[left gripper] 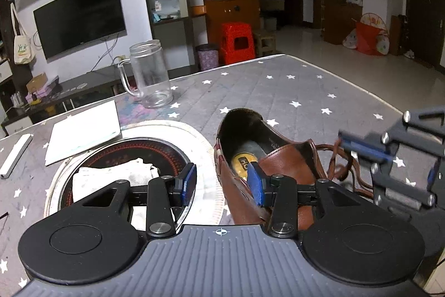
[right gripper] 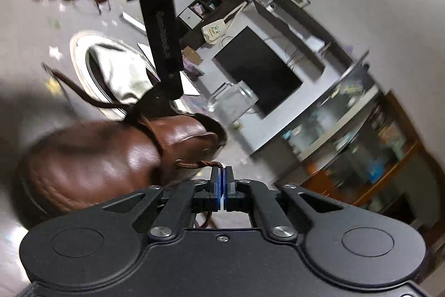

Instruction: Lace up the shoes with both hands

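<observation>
Little can be read; the yellow insole label (left gripper: 242, 161) inside the brown shoe (left gripper: 281, 166), centre of the left wrist view, bears dark letters cut off by the leather, perhaps "HO"; other print is too blurred.

Surface: a table (left gripper: 278, 85) covered by a grey quilted cloth printed with white stars.
Far edge: a clear glass mug (left gripper: 150, 74) with a handle stood upright near it.
Centre: a round recessed burner (left gripper: 133, 152) with a pale metal rim was set into the table; a crumpled white cloth (left gripper: 116, 174) lay in it.
Left of centre: a white notebook (left gripper: 83, 132) lay flat, its near corner overlapping the burner rim.
Left edge: a slim white bar (left gripper: 15, 155) lay flat near it.
Right of the burner: a brown leather shoe (left gripper: 286, 166) stood just beside the rim, its brown lace (left gripper: 345, 166) loose.
</observation>
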